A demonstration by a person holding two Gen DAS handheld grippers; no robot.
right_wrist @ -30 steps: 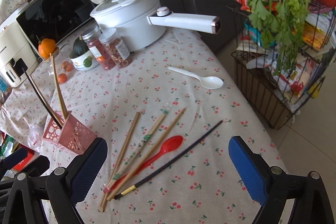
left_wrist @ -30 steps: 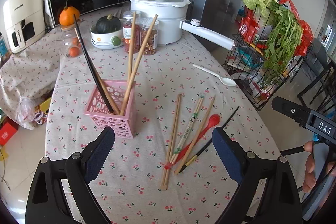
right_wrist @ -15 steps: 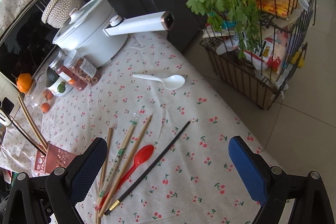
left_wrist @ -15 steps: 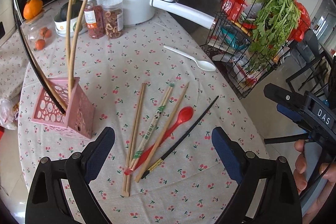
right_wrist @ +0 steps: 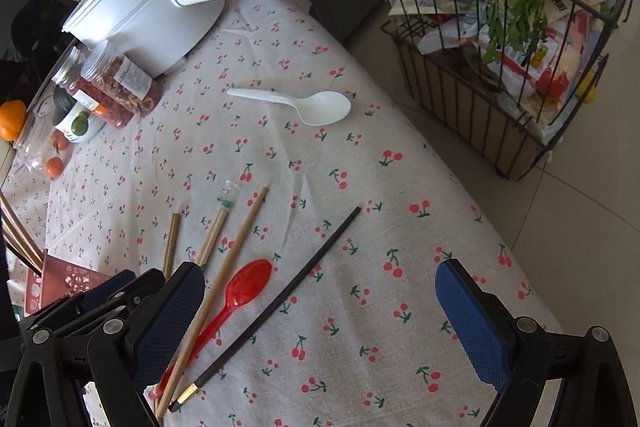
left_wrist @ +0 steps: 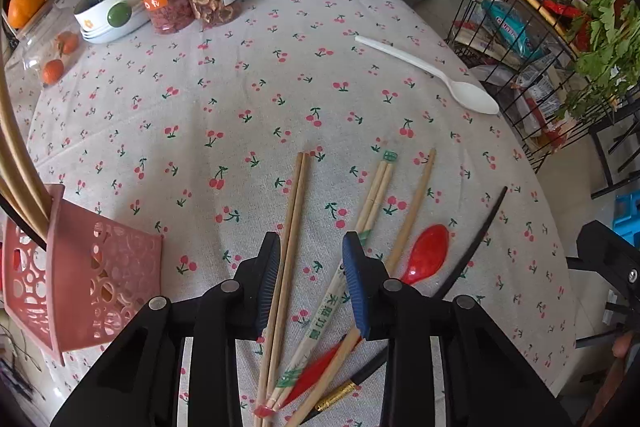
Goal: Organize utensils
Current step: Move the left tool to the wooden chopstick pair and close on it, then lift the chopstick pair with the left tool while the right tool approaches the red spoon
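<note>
Straddling a pair of bare wooden chopsticks [left_wrist: 291, 223], the left gripper [left_wrist: 311, 267] sits low over the cherry-print tablecloth [left_wrist: 224, 99] with its jaws partly closed; the pair runs along the inner face of the left finger, and whether the pads actually pinch it cannot be told. Just right of that pair lie the paper-sleeved chopsticks [left_wrist: 360, 227], a single bamboo chopstick [left_wrist: 412, 211], a red plastic spoon [left_wrist: 426, 253] and a black chopstick [left_wrist: 480, 227], fanned out and overlapping at their near ends. A white plastic spoon [left_wrist: 432, 71] lies apart, farther and to the right. The pink perforated utensil holder [left_wrist: 92, 275] stands near left, already holding chopsticks. The right gripper [right_wrist: 320, 307] hovers wide open and empty above the black chopstick [right_wrist: 280, 299].
</note>
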